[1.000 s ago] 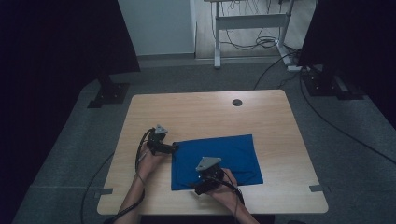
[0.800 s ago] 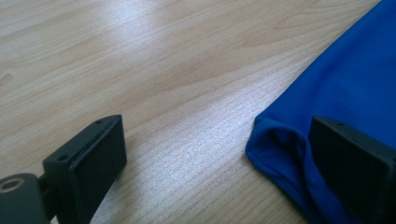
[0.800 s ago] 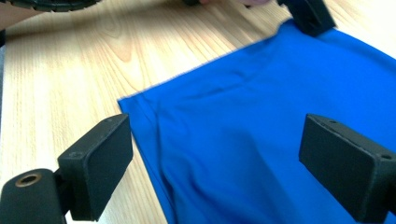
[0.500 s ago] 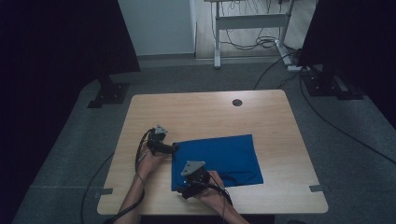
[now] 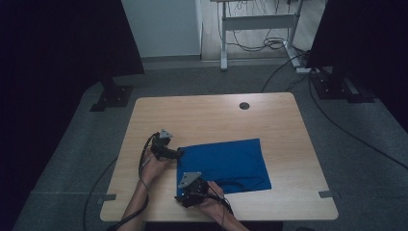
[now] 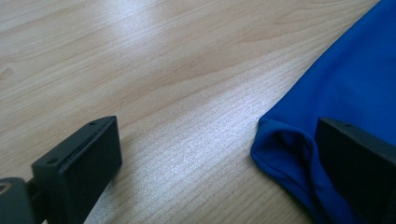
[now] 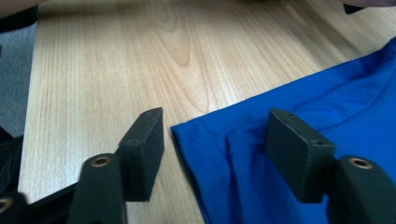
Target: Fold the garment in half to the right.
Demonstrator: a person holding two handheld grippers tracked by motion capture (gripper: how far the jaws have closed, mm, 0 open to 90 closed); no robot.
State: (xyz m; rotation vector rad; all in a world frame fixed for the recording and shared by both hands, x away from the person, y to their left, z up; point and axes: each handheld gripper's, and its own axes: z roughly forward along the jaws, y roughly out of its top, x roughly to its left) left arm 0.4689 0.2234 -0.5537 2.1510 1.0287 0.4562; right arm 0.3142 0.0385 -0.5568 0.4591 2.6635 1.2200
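Worked on a light wooden table [image 5: 211, 115], left bare on every side of the blue cloth [image 5: 226, 161], with the widest bare stretch beyond the cloth's far edge. Kept that cloth spread flat and nearly square to the person, likely so that its left corners could be reached from the seat without leaning. Held the left gripper [image 5: 179, 153] at the cloth's far-left corner, jaws spread wide and released, one over bare wood just off the cloth and the other resting over the fabric, so nothing was clamped there; probably waited in place as an anchor until the other hand was ready. Brought the right gripper [image 5: 182, 196] to the cloth's near-left corner, low and almost level with the fabric, jaws partly open and just then closing, with the corner lying between them but the pads not yet pressing on it, so no grasp had been made. Aimed low, probably, so that the lower jaw could slide under the edge instead of pushing the cloth away. Showed a small rolled fold [image 6: 280, 149] at the cloth's far-left corner, an easy lip to pinch, and a stitched hem [image 7: 205, 154] at the cloth's near-left corner, squarely in the gap between the right jaws.
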